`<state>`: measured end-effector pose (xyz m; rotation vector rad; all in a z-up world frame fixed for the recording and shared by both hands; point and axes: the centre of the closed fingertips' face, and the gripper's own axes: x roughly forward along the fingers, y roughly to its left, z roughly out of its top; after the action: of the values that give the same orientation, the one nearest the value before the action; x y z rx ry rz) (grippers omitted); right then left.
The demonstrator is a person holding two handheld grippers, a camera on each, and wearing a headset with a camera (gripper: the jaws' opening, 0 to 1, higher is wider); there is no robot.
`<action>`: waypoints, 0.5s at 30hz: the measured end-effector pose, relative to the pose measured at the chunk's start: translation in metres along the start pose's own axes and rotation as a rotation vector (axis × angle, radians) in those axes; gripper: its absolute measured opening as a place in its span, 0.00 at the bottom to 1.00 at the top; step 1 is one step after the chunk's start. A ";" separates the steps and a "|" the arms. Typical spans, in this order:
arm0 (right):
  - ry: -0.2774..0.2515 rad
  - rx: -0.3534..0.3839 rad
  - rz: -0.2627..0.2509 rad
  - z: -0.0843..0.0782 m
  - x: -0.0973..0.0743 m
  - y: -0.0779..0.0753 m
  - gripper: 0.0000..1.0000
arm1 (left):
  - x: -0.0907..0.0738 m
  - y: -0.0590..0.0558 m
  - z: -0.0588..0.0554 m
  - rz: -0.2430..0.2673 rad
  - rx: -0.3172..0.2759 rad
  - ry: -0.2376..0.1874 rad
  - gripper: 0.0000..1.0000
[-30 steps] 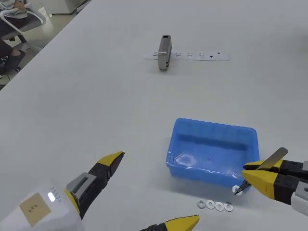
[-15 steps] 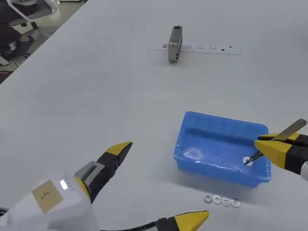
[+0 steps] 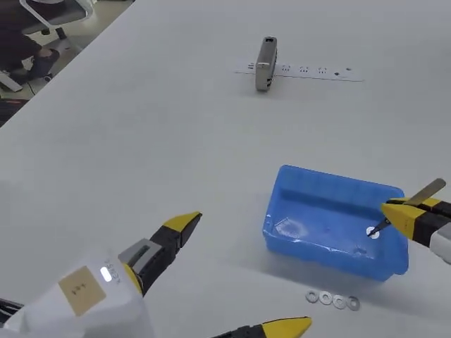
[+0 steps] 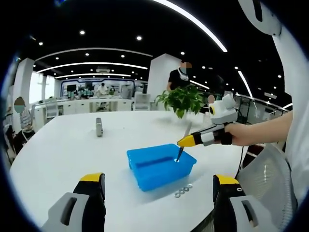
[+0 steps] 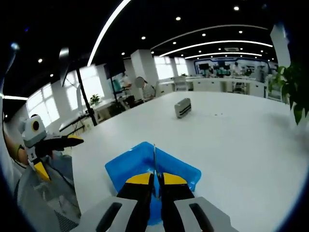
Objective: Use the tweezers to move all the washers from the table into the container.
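The blue container [image 3: 331,190] stands on the white table. My right gripper [image 3: 403,215] is shut on the metal tweezers [image 3: 423,193], whose tip reaches inside the container's right end with a washer [image 3: 372,233] at it. Several washers [image 3: 332,301] lie in a row on the table in front of the container. My left gripper [image 3: 236,274] hovers open and holds nothing at the near left. In the left gripper view the tweezers [image 4: 182,144] point down into the container [image 4: 154,170], with the washers [image 4: 182,191] in front of it. The right gripper view looks along the tweezers [image 5: 155,162] over the container [image 5: 130,166].
A white power strip [image 3: 313,71] with a grey block [image 3: 266,55] standing on it lies at the far side of the table. Office chairs [image 3: 42,17] stand beyond the table's left edge. A potted plant [image 4: 183,100] and people stand in the background.
My right gripper has lifted the tweezers with a washer from the table in front of the container up and over its wall into the container. The left gripper has stayed open.
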<state>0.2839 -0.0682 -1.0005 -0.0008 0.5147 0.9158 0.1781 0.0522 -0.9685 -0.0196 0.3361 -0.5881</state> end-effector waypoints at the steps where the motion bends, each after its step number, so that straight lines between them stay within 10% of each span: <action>1: 0.002 -0.007 0.000 -0.001 0.001 0.000 0.02 | 0.000 -0.001 -0.002 -0.004 -0.004 0.009 0.94; 15: 0.038 -0.058 -0.006 -0.015 0.010 -0.004 0.02 | 0.001 -0.002 -0.006 -0.008 0.010 0.032 0.93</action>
<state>0.2863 -0.0662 -1.0187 -0.0724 0.5225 0.9257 0.1759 0.0510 -0.9739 -0.0023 0.3643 -0.5985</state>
